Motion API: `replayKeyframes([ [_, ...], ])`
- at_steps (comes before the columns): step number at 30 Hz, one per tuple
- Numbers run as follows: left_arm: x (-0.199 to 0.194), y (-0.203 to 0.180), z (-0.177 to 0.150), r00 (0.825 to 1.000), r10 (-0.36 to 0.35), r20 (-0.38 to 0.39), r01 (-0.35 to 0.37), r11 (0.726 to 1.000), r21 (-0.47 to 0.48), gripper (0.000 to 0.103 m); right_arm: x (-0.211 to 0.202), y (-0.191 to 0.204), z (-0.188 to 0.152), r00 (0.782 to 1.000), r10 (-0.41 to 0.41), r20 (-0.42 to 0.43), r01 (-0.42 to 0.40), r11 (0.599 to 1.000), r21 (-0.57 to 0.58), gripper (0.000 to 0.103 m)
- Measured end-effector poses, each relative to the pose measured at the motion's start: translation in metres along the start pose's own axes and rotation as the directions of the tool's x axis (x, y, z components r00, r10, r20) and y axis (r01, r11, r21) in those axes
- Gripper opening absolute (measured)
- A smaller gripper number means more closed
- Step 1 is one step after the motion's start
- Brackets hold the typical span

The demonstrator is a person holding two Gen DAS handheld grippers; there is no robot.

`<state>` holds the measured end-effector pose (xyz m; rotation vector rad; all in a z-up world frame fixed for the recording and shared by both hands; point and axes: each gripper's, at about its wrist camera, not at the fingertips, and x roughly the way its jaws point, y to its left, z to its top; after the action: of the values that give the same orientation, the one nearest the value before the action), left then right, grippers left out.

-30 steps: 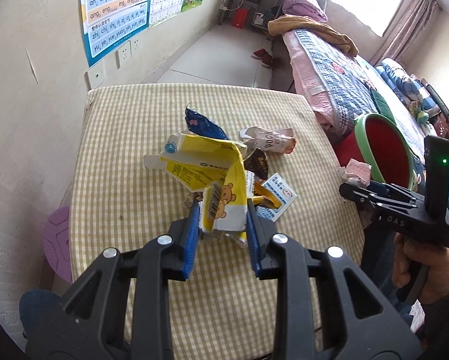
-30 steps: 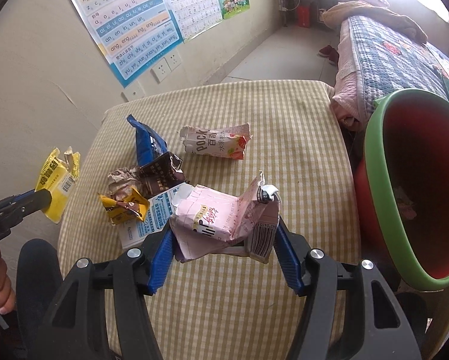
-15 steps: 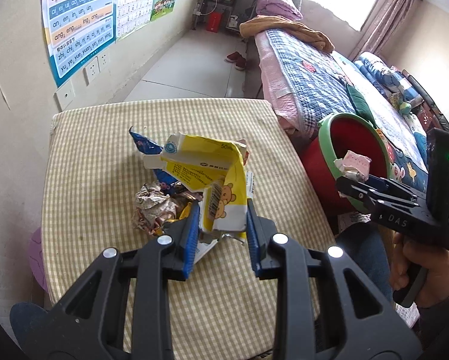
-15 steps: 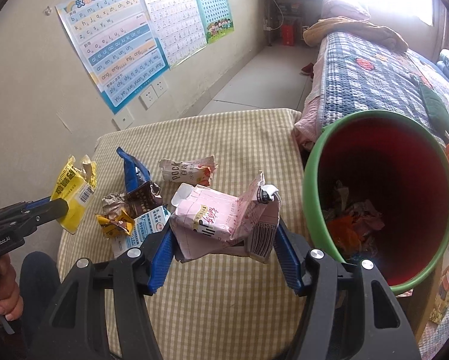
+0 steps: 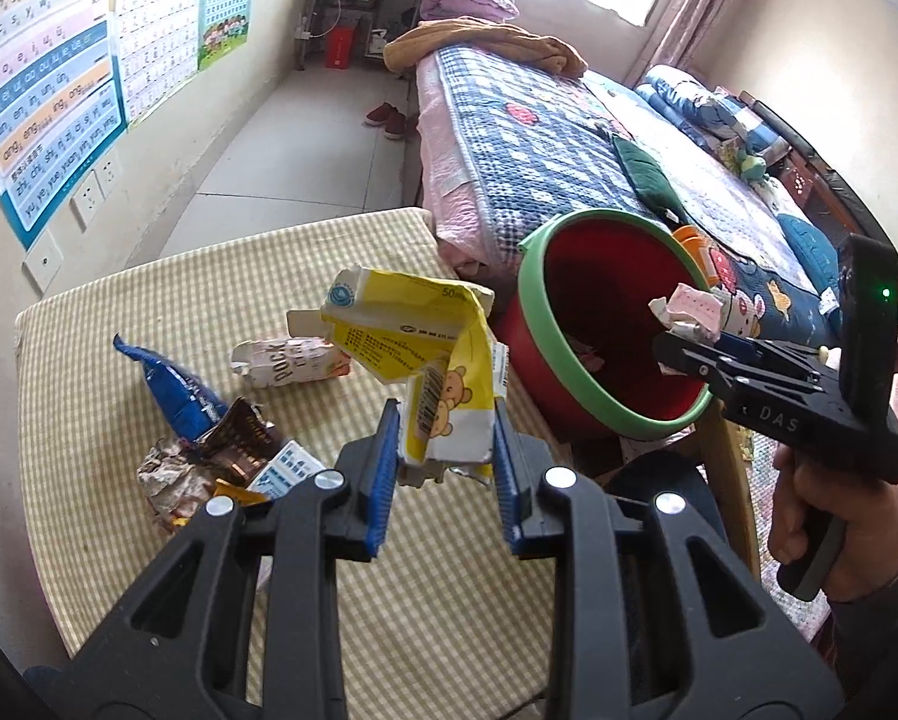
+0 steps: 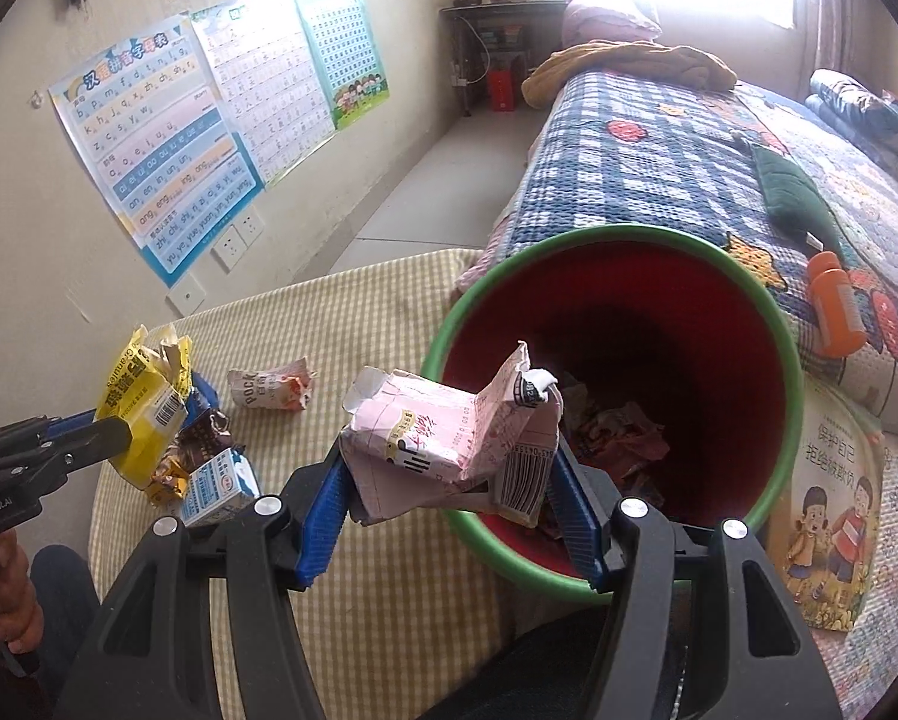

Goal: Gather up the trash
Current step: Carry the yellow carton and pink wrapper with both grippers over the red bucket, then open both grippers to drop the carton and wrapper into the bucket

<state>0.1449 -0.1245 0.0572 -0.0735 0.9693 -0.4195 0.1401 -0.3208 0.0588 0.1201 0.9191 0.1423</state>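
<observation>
The left gripper was angled steeply downward over the checked tablecloth, its blue pads clamped at a narrow setting on a crushed yellow carton. The carton stood clear of the cloth, its torn top leaning toward the bin side. In the right wrist view the same gripper entered from the left edge, with part of the hand that carried it visible below it.

The right gripper was likewise pitched downward and was closed at a medium width on a crumpled pink carton. The carton was carried at the near rim of the red bin, its barcoded end over the opening and its other end over the table side. The bin had a green rim, stood between the table and the bed, and held crumpled wrappers at its bottom. In the left wrist view the right hand gripped the tool's handle from below, with the fingers wrapped around it and the tool's tips over the bin mouth.

Trash on the cloth comprised a white snack box lying on its side, a blue wrapper, a brown wrapper, a small blue-and-white box and a crumpled foil piece, the last four bunched together. An orange bottle lay on the bed, and a picture book lay beside the bin.
</observation>
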Motion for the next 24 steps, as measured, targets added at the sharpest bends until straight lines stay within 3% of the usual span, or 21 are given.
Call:
replayKeyframes([
  [16,0.041,-0.086,0.039,0.994,-0.098,-0.038,0.102,0.984,0.147,0.028,-0.017,-0.074,0.006,0.996,-0.074,0.042,0.069,0.991,0.115,0.060],
  [24,0.063,-0.121,0.050,0.992,-0.107,-0.062,0.117,0.973,0.199,0.028,-0.017,-0.099,0.011,0.995,-0.085,0.053,0.076,0.985,0.157,0.060],
])
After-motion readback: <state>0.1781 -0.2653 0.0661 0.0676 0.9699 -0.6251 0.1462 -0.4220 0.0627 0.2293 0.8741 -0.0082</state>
